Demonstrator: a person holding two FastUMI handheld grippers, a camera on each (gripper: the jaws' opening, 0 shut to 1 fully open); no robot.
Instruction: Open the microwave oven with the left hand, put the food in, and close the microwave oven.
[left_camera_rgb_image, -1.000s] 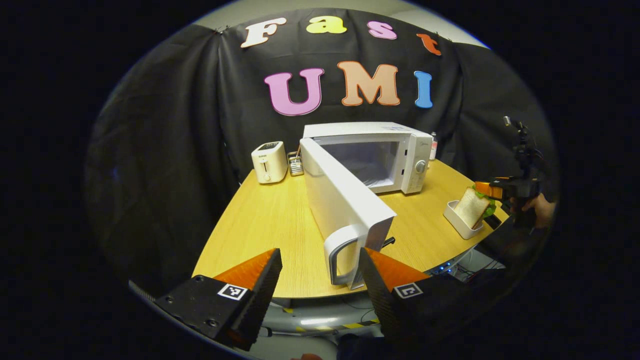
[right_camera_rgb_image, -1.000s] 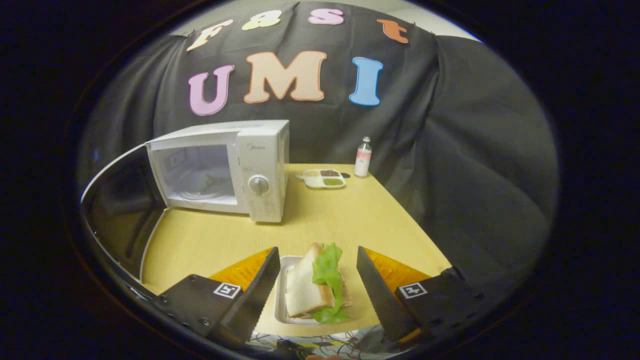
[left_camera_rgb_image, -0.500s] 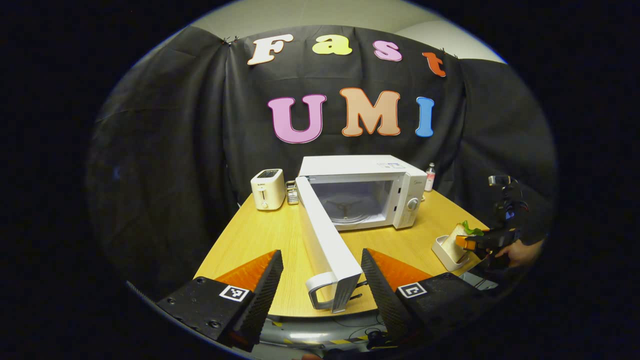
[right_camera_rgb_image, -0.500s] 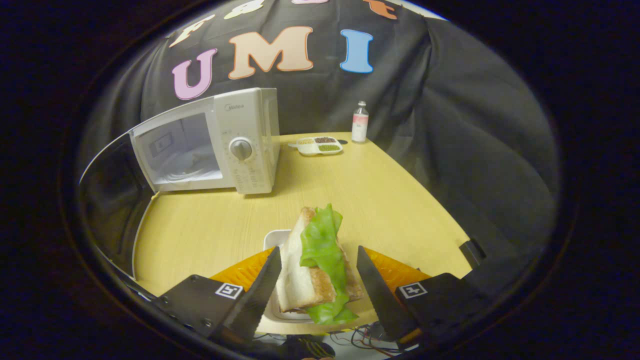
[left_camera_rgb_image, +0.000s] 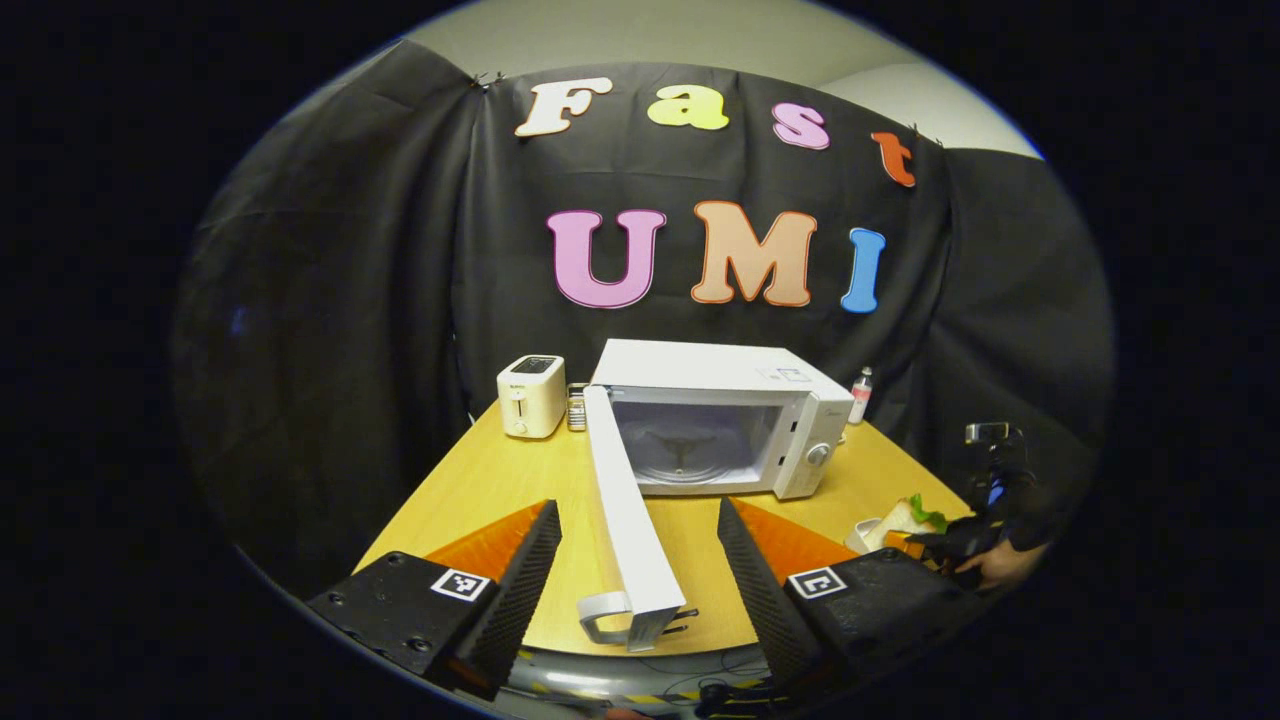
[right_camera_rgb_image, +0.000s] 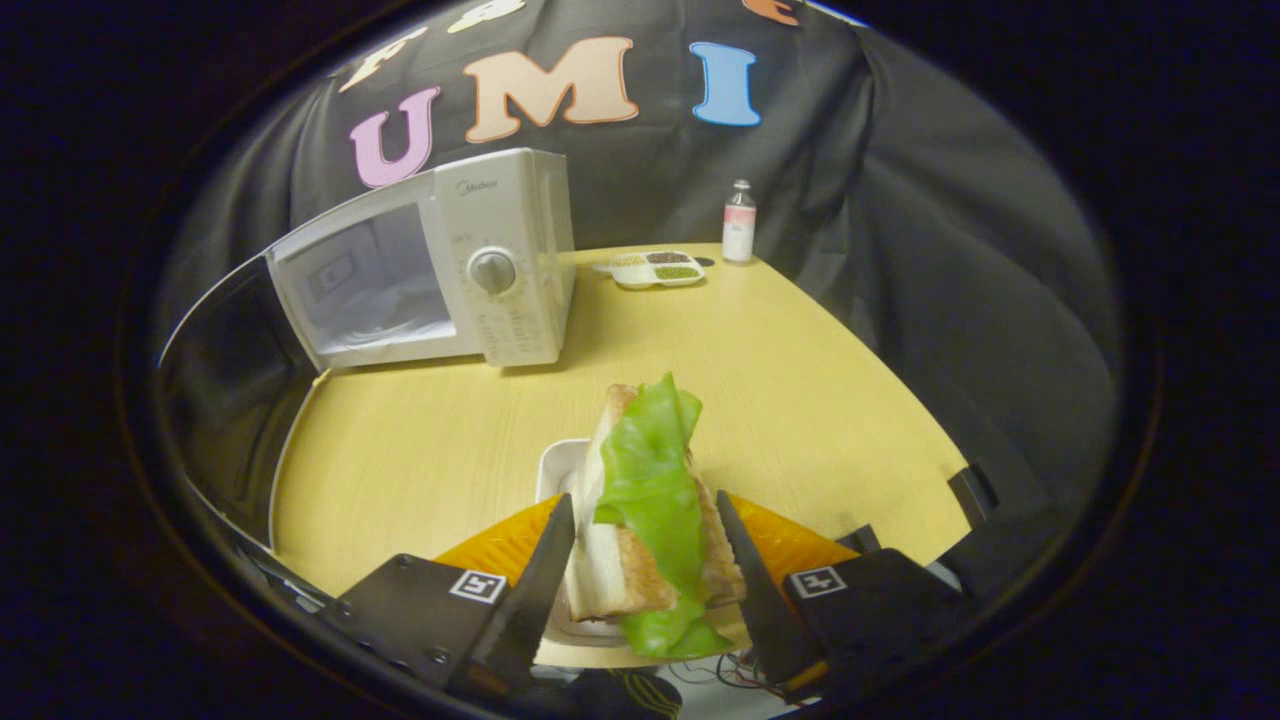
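A white toaster stands upright near the far left corner of the wooden table. Just beside it on the right sits what may be a small wire rack, too small to make out. Near the far right edge, a small bottle stands upright beside a divided white tray holding dark and green contents.

Left claw sits at 6 o'clock in the left gripper view, fingers spread wide with nothing between them. Right claw has both fingers pressed flat against what it's carrying. It also pops up around 3 to 4 o'clock in the left gripper view, with a hand wrapped round it.
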